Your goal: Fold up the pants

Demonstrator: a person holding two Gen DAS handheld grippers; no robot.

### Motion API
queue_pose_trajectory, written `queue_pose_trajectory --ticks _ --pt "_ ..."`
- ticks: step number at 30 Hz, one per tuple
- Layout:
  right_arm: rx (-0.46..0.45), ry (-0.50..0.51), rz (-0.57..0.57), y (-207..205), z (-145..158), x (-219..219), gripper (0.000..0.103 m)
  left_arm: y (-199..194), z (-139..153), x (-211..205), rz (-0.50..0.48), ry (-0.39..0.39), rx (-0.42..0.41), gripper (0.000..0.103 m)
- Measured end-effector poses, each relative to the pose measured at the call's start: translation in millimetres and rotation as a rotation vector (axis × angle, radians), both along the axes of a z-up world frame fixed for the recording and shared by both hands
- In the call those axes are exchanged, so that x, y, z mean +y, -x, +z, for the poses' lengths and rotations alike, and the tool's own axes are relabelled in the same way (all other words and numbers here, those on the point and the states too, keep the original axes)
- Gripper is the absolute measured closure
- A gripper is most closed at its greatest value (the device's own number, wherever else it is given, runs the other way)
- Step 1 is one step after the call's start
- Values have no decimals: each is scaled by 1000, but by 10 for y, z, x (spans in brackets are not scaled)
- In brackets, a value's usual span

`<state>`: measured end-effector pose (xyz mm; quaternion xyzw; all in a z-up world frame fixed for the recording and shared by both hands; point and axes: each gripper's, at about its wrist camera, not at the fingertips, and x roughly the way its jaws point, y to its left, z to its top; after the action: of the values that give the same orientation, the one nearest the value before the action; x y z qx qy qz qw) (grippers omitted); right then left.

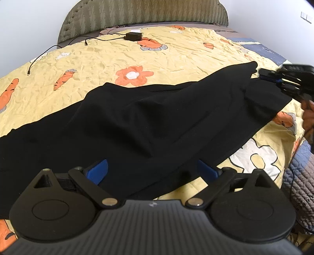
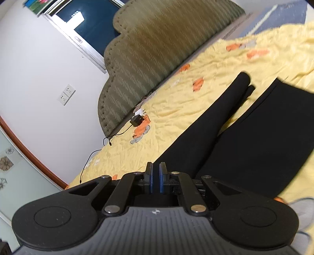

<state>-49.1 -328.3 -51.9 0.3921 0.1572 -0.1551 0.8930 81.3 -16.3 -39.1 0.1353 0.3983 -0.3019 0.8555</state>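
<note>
Black pants (image 1: 137, 121) lie across a yellow bedspread. In the left wrist view my left gripper (image 1: 153, 168) is open, its blue pads on either side of the near edge of the cloth, which covers the fingertips. My right gripper (image 1: 274, 78) shows at the far right, at the far corner of the pants. In the right wrist view the right gripper (image 2: 156, 178) has its blue pads nearly together with a thin gap; I cannot tell whether cloth is pinched. The two pant legs (image 2: 225, 127) stretch away from it.
A black charger (image 1: 133, 36) with a cable lies near the green padded headboard (image 1: 145, 15). A grey-blue quilt (image 1: 302, 188) hangs at the right edge of the bed. The bedspread (image 1: 98, 64) has orange carrot and flower prints. A wall socket (image 2: 66, 94) is left of the headboard.
</note>
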Motion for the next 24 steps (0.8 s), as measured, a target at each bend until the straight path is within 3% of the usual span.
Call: queue_pose_trajectory --ticks 2,4,7,10,15,19,24 --pt "23 -22 49 49 -6 32 96 -6 -4 16 4 -3 -10 4" --pt "21 -126 173 21 -107 106 95 -32 -17 16 23 -19 -22 4" --pt "57 -221 257 -99 -274 267 94 -91 -55 -3 40 -23 -14 4" --pt "121 -250 242 -223 -406 372 94 -79 -75 -32 13 -17 9 4" --pt "160 -295 188 -335 -516 324 91 68 -122 -142 -72 -45 -29 3" --pt "107 -442 132 -419 -687 201 88 35 -221 -266 -58 -86 -35 4" --pt "43 -462 103 -468 -706 223 89 -27 -244 -279 -17 -65 -23 13"
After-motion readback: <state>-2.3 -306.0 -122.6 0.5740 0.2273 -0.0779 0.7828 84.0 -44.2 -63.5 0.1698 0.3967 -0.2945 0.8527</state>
